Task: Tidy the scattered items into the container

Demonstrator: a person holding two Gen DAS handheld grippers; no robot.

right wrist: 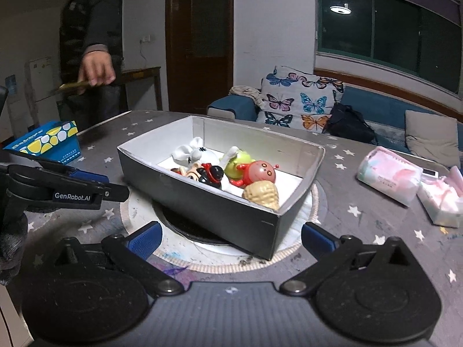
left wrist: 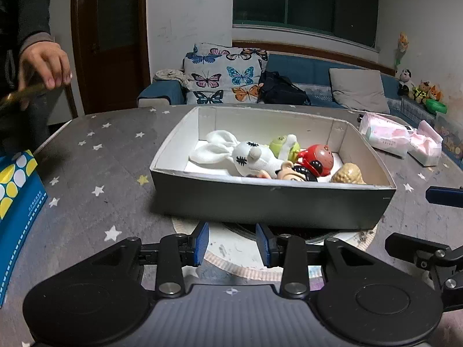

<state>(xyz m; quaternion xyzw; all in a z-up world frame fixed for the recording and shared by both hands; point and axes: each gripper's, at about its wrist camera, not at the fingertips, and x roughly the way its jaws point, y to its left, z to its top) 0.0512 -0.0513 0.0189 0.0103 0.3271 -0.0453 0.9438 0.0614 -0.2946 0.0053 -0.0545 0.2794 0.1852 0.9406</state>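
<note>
A grey cardboard box (left wrist: 260, 199) with a white inside stands on the star-patterned table, also in the right wrist view (right wrist: 208, 202). In it lie a white plush rabbit (left wrist: 246, 156), a green toy (left wrist: 282, 144), a red round toy (left wrist: 318, 159), a black and tan figure (left wrist: 295, 173) and a tan peanut-shaped toy (left wrist: 348, 173). My left gripper (left wrist: 232, 241) is open and empty, just in front of the box's near wall. My right gripper (right wrist: 231, 238) is open wide and empty, its fingers either side of the box's near corner.
A blue tissue box (left wrist: 17, 199) with yellow dots sits at the table's left edge. Two pink tissue packs (left wrist: 386, 134) lie at the right. A bystander's hand (left wrist: 47, 63) holds a thin object at the far left. A sofa (left wrist: 303, 78) stands behind the table.
</note>
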